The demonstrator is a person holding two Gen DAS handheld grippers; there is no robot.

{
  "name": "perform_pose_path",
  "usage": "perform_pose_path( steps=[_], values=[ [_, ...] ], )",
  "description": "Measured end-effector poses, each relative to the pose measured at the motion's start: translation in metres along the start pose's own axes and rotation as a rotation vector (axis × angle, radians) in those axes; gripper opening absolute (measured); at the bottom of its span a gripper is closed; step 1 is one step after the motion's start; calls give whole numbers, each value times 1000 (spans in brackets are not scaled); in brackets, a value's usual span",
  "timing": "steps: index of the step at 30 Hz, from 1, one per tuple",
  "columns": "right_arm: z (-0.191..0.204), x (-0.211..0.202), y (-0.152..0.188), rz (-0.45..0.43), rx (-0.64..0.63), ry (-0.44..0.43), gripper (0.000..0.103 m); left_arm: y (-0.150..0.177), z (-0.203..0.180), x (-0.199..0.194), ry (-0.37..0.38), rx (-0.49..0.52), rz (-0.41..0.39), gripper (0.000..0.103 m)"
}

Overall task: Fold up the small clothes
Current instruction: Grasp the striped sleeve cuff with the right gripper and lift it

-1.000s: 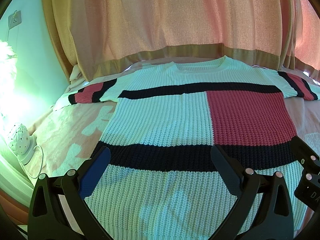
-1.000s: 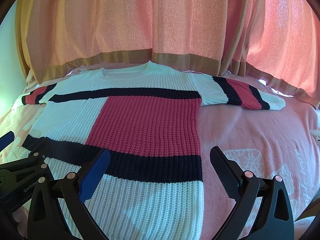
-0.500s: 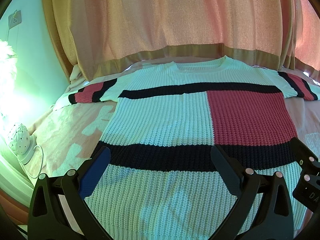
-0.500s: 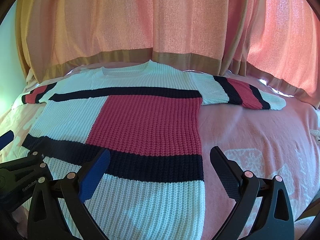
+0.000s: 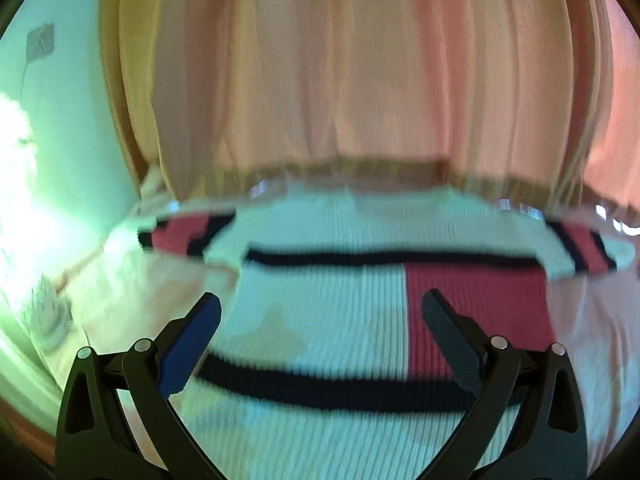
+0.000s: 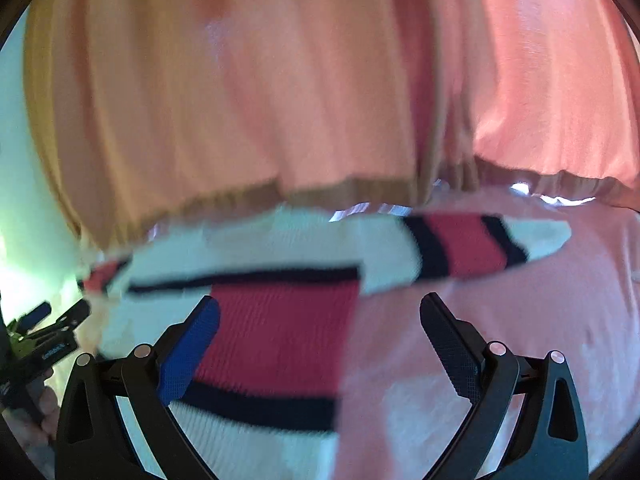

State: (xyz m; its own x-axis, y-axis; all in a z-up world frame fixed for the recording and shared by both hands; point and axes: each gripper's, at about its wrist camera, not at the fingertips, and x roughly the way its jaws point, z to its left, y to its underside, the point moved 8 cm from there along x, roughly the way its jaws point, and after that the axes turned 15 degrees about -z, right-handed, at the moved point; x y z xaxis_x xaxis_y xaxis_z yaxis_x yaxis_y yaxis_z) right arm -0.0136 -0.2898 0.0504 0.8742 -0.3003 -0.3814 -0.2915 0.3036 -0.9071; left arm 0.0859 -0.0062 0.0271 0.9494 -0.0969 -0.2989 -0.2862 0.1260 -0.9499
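Observation:
A white knit sweater (image 5: pixel 320 312) with black stripes and a red block lies spread flat on the pink bed, both sleeves out. It also shows in the right wrist view (image 6: pixel 280 320), with its right sleeve (image 6: pixel 472 248) stretched out to the right. My left gripper (image 5: pixel 320 320) is open and empty above the sweater's lower middle. My right gripper (image 6: pixel 320 320) is open and empty above the sweater's right edge. The left gripper (image 6: pixel 44 332) shows at the far left of the right wrist view. Both views are blurred by motion.
Orange-pink curtains (image 5: pixel 340 80) hang just behind the bed's far edge. The pink bedsheet (image 6: pixel 520 320) lies to the right of the sweater. A small white lamp-like object (image 5: pixel 44 304) with a cord sits at the left, by the green wall.
Both grippers have tilted up and moved forward along the sweater, so the sweater sits lower in each view. The jaws stay open. The sweater has not moved.

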Motion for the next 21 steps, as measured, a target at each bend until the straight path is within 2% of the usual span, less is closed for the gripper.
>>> perform_pose_path(
  steps=[3,4,7,9,11,13,16,18,21],
  values=[
    [-76,25,-24,8,16,63,98,-28,-5,21,-3,10,-53,98],
    [-111,40,-24,28,24,125,98,-30,-7,28,-7,13,-56,98],
    [-193,81,-10,81,66,258,98,-22,-12,46,-26,-13,-54,98],
    [-242,107,5,106,142,319,98,-10,-12,55,-48,-21,-27,98],
    [-278,125,19,117,240,343,98,-1,-18,66,-34,7,21,98],
    [-311,140,31,109,325,387,98,4,-17,71,-56,22,19,98],
    [-341,159,48,119,397,420,97,8,-18,79,-58,3,41,98],
    [-353,168,54,121,420,427,92,9,-20,85,-56,-15,58,98],
    [-365,183,52,85,419,422,75,12,-24,91,-51,-19,71,98]
  ],
)
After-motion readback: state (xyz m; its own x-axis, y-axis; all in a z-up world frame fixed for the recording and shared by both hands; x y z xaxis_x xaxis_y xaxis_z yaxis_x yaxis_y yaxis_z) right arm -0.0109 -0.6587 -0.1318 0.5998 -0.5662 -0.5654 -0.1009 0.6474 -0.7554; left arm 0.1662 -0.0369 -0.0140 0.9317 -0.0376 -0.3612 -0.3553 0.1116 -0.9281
